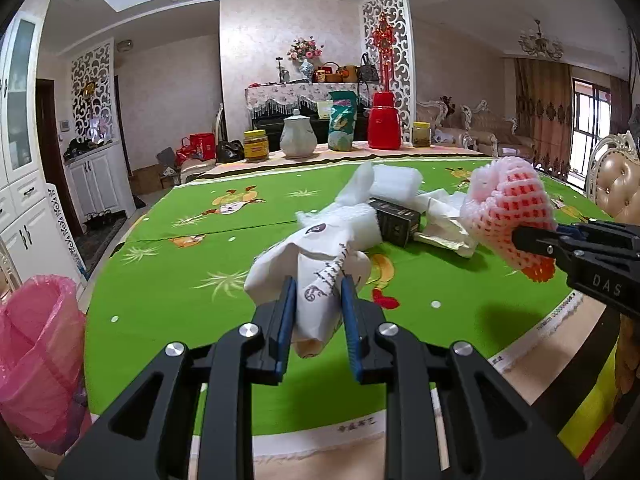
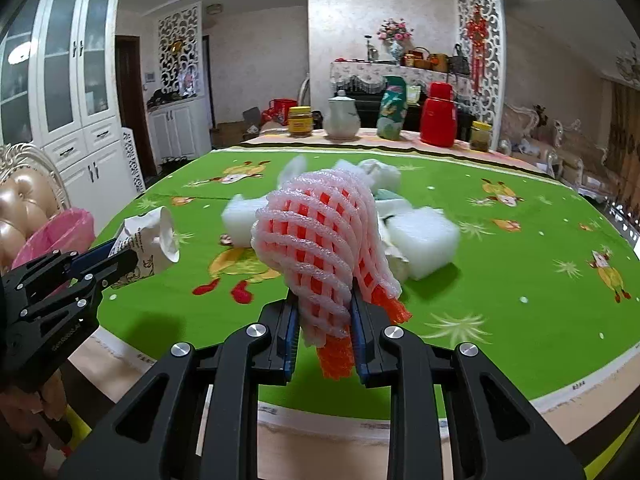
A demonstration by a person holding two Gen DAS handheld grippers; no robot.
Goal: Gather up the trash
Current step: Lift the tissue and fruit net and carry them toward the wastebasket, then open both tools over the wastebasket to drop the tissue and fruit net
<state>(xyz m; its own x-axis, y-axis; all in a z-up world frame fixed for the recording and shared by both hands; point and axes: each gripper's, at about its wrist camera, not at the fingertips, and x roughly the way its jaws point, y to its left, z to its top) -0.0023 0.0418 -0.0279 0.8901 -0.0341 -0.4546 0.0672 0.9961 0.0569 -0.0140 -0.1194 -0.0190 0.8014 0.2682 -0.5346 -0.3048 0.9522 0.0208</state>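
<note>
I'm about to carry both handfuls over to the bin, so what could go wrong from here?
The crumpled paper cup in the left gripper is pinched only at its lower part; it may slip out before the pink-lined bin. The foam fruit nets in the right gripper hang loose, so one could fall onto the green tablecloth.

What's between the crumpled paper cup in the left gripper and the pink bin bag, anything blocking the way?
Nothing visible. The left gripper is shut on the crumpled paper cup above the green tablecloth, and the pink-lined bin stands open beside the table's left edge. The remaining trash pile lies farther back, away from that path.
</note>
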